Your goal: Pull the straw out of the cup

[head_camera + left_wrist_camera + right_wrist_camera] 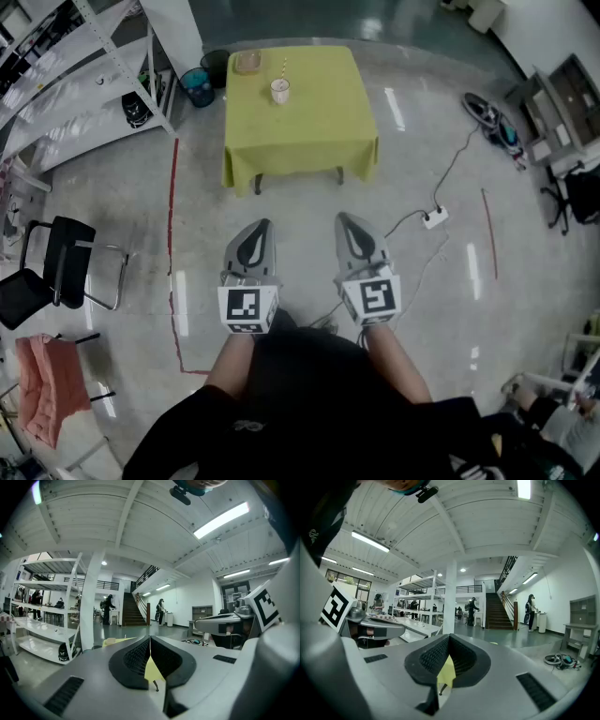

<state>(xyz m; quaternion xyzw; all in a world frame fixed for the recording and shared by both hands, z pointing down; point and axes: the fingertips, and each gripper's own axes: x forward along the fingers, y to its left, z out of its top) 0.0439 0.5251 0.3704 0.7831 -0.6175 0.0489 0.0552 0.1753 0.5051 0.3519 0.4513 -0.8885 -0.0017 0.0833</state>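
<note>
A white cup [279, 91] with a straw [284, 68] standing up in it sits on a table under a yellow cloth [309, 122], far ahead across the floor. A patch of that yellow cloth [153, 670] shows through the slit between the left jaws, and the cloth [446, 671] also shows between the right jaws. My left gripper [260, 225] and right gripper [345, 218] are held side by side close to the person's body, well short of the table. Both point toward the table. Each is shut with nothing between its jaws, as the left gripper [150, 637] and right gripper [449, 636] show in their own views.
A shallow basket [247, 62] lies behind the cup on the table. A blue bin [198, 86] and white shelving [84, 84] stand left of the table. A black chair [56, 272] is at left; a power strip [434, 217] with cable lies at right. People stand far off near the stairs [501, 613].
</note>
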